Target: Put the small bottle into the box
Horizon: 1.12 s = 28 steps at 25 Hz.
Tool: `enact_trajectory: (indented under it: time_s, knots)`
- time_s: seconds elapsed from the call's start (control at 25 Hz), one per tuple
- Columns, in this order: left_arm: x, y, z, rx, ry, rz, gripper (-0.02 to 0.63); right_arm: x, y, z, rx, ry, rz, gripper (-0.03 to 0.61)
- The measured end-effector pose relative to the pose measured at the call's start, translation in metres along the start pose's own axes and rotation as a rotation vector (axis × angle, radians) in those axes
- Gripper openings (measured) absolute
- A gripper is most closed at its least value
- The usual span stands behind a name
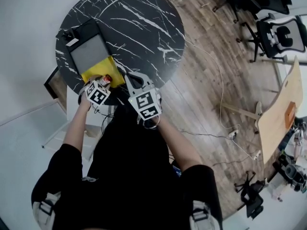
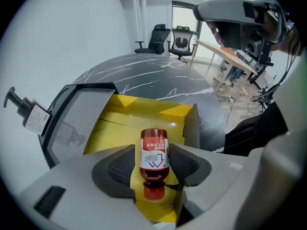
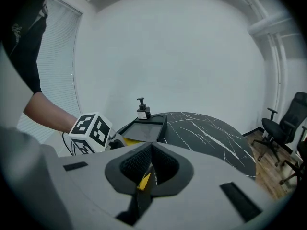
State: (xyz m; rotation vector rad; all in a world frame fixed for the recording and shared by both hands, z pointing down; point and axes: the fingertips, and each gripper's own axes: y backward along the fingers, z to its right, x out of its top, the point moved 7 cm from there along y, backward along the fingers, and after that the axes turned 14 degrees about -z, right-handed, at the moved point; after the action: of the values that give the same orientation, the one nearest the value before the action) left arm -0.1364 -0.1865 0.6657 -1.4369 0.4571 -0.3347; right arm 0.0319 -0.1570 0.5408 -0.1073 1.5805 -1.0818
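Left gripper (image 2: 154, 163): jaws pinching the small bottle (image 2: 154, 153) at mid-body. The bottle's long axis runs 6 to 12 o'clock in the left gripper view, with the red cap at 6 and the base at 12. The yellow interior of the box (image 2: 125, 121) lies directly behind the bottle and opens toward 12 on the table (image 2: 158, 73). Right gripper (image 3: 149, 170): jaws pressed together, empty, standing at 3 o'clock of the left one. Judgement: the left gripper is placed to lower and release.
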Motion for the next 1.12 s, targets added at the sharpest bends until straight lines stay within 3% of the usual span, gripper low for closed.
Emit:
enact_trajectory:
  time_s: [0.24, 0.44, 0.8, 1.12]
  knots:
    - [-0.003, 0.018, 0.005, 0.041, 0.050, 0.022, 0.215, 0.004, 0.007, -0.003, 0.034, 0.033, 0.017, -0.005]
    - [-0.011, 0.044, 0.013, 0.071, 0.140, 0.061, 0.215, 0.009, 0.011, -0.006, 0.075, 0.071, 0.034, -0.005]
    - [-0.031, 0.101, 0.042, 0.190, 0.420, 0.201, 0.193, 0.019, 0.031, -0.022, 0.157, 0.166, 0.103, -0.005]
    - [-0.033, 0.163, 0.085, 0.313, 0.703, 0.401, 0.070, 0.026, 0.063, -0.029, 0.214, 0.194, 0.205, -0.005]
